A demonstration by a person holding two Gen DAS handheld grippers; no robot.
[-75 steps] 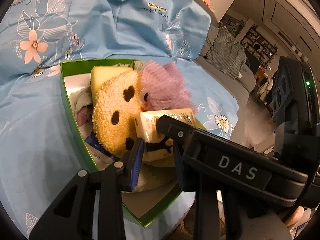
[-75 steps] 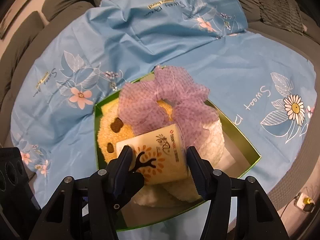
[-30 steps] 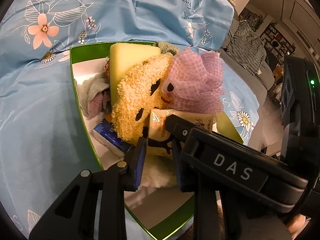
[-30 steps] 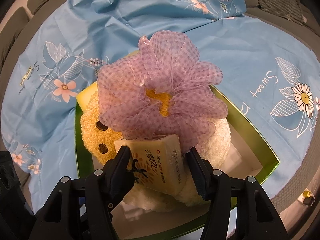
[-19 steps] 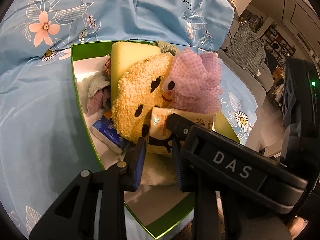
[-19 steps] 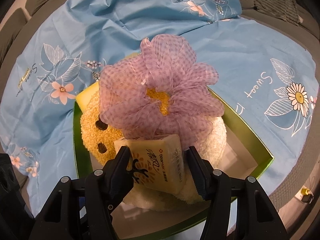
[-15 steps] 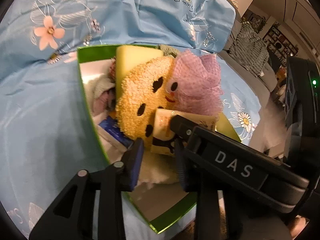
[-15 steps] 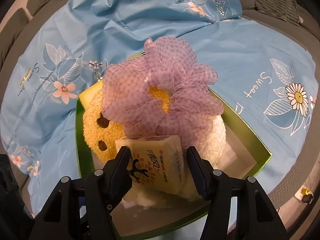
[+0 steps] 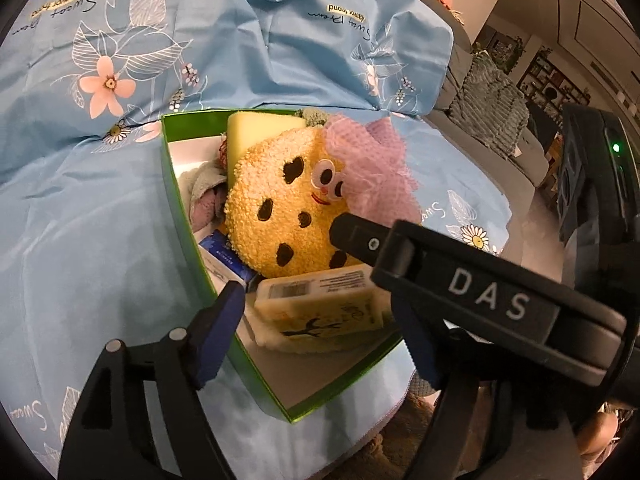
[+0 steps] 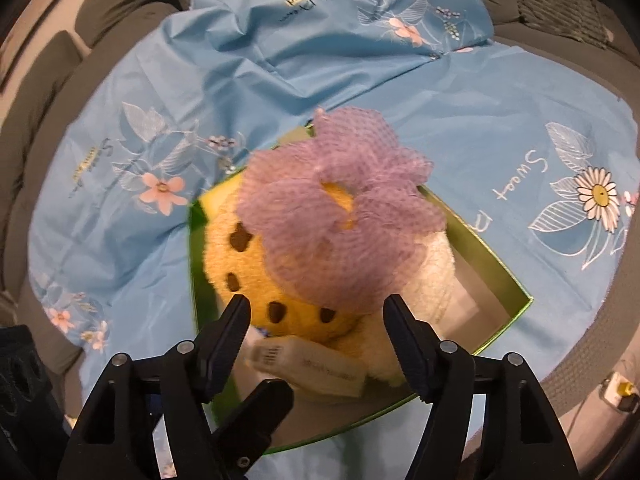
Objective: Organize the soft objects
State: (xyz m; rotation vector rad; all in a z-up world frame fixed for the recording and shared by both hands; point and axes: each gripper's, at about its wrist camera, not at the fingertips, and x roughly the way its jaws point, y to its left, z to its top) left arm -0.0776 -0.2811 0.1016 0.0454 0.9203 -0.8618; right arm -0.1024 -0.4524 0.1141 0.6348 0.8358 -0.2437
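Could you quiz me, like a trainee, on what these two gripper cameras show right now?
1. True or false: the purple mesh pouf rests on top of the cookie-face plush.
2. Where does the tissue pack lie? A) on the blue floral sheet outside the box; B) inside the green box, at the plush's near edge; C) clamped in the right gripper.
3. Fill in: both the left gripper and the right gripper have jaws that are ____, with neither pressing on the pack.

Key: 1 true; 2 B; 3 opening.
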